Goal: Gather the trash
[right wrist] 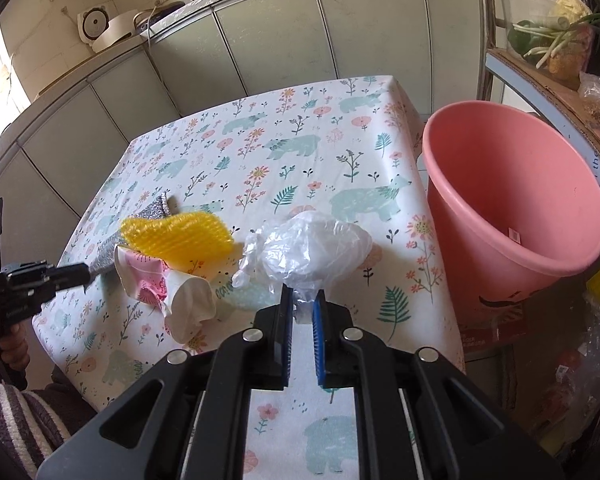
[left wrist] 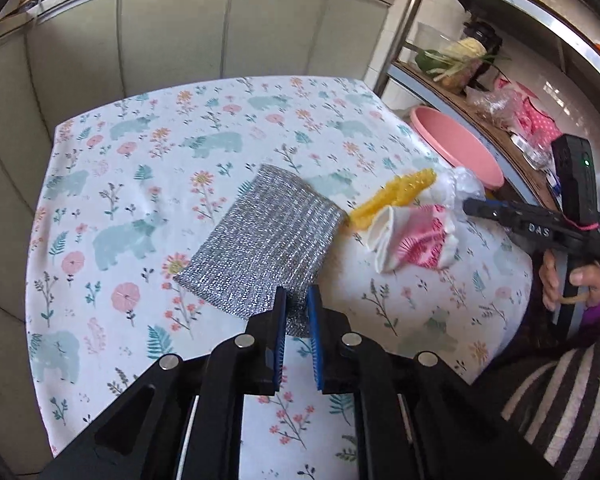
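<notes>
My left gripper (left wrist: 297, 300) is shut on the near corner of a silver mesh scouring cloth (left wrist: 260, 240) lying on the floral tablecloth (left wrist: 140, 168). My right gripper (right wrist: 302, 300) is shut on the edge of a crumpled clear plastic bag (right wrist: 312, 246). Between them lie a yellow bubble-wrap piece (right wrist: 176, 236) and a crushed pink-and-white paper cup (right wrist: 160, 284). In the left wrist view the yellow piece (left wrist: 396, 196), the cup (left wrist: 412, 240) and the bag (left wrist: 460, 184) lie right of the cloth. The cloth (right wrist: 108, 248) shows partly behind the cup.
A pink plastic bucket (right wrist: 512, 208) stands off the table's right edge; its rim (left wrist: 456, 144) shows in the left wrist view. A metal shelf rack (left wrist: 500, 80) with vegetables and bags stands behind it. Grey cabinets (right wrist: 260, 40) line the back.
</notes>
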Demonstrator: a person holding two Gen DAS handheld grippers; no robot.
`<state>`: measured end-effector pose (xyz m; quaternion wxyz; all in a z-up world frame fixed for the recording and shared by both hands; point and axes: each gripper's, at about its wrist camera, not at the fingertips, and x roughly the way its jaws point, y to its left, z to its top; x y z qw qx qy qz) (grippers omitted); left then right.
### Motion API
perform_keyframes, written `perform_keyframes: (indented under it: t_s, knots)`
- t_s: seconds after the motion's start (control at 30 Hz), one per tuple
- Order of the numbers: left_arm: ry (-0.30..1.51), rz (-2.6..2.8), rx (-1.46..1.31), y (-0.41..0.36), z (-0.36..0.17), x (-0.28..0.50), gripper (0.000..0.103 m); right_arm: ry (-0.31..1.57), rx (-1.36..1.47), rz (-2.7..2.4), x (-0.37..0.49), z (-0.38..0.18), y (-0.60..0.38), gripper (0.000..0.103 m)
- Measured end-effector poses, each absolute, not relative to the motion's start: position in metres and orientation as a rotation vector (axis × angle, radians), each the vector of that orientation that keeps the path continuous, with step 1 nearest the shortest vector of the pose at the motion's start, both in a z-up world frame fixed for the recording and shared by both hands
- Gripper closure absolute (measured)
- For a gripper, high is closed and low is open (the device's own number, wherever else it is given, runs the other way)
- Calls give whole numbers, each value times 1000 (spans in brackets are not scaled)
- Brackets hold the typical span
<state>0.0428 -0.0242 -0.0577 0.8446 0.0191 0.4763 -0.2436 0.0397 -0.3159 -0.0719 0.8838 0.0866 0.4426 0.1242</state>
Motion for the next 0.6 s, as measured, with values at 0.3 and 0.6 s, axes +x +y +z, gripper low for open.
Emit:
perform_keyframes:
  t_s: [0.3, 0.6]
  knots:
    - [952, -533, 34, -20, -35, 57, 46, 957, 206, 264, 40, -75, -316, 79]
    - [1008, -478, 179, -36, -75, 80, 45, 975, 209, 250, 37, -77, -317, 75]
